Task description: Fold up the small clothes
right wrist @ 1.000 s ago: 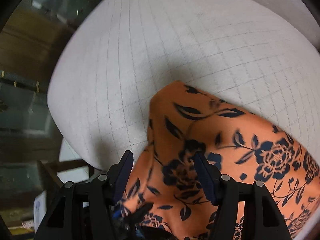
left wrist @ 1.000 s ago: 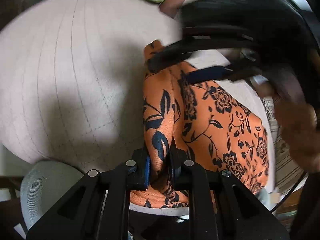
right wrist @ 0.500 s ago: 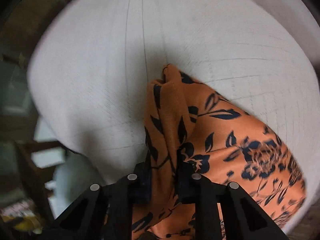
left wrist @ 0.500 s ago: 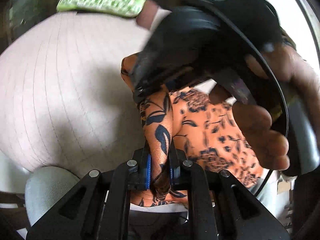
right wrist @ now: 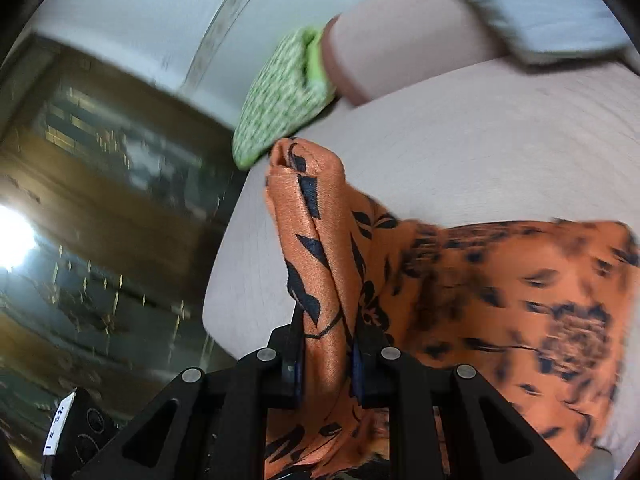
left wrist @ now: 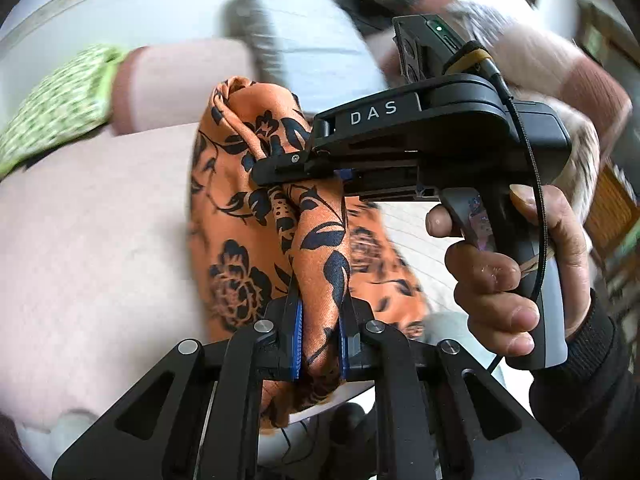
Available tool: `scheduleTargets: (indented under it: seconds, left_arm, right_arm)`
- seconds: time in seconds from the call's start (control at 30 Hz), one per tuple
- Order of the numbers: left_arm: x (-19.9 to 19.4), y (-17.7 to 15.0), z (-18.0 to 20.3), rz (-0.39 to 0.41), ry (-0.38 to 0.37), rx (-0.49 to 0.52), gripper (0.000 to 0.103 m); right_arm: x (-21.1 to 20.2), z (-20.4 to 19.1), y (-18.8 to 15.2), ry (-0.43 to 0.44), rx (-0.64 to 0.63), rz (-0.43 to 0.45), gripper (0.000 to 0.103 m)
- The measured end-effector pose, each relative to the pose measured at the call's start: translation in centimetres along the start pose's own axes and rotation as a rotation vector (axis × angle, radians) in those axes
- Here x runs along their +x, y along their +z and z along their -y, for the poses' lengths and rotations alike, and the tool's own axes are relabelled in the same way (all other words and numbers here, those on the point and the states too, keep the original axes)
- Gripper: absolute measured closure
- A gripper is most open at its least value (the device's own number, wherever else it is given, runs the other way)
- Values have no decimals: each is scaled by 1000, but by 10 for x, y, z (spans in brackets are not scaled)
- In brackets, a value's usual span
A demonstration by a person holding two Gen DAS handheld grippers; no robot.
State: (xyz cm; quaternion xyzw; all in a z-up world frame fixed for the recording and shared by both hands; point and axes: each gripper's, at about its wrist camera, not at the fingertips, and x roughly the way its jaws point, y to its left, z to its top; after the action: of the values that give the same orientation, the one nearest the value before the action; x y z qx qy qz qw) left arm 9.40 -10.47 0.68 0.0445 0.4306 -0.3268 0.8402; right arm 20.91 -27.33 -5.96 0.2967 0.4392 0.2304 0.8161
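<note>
Pinching a bunched edge each, the left gripper (left wrist: 319,334) and right gripper (right wrist: 326,354) are both closed tight on the orange floral garment (left wrist: 244,216), lifted at frame centre over the pale cushion (left wrist: 92,240). The grips sit close together, so the hanging cloth could twist, slip free, or land creased rather than fold flat.
</note>
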Motion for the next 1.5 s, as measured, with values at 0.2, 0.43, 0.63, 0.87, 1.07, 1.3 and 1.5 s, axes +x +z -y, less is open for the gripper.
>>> scheduleTargets:
  seconds: [0.2,0.43,0.63,0.87,1.07,1.3,1.5]
  left_arm:
    - [81,17,56,-126,-76,79,91]
    - [149,19,53,-326,-160,5,89]
    - [97,3,13,-273,-249,-69,59]
    - [82,-36,-40,-219,-81,-210,46]
    - [94,-56,-53,-247,-89,-315,46]
    - [112,-66,-23,-285,9,-158,46]
    - [118,-72,-23,-300,23,-162,46]
  right_arm:
    - [-39,98,-15,-6,161,57,86]
    - [-36,200,-37,5,379,17,85]
    - [-58,189,-46,-89,386,46,76]
    - [-106,109,-89,-248,216,137,51]
    - [-59,89,-118,-334,178,4,63]
    - [-35,105,-118,-512,217,-49,66]
    - [-20,115,-116,-552,235,-87,93]
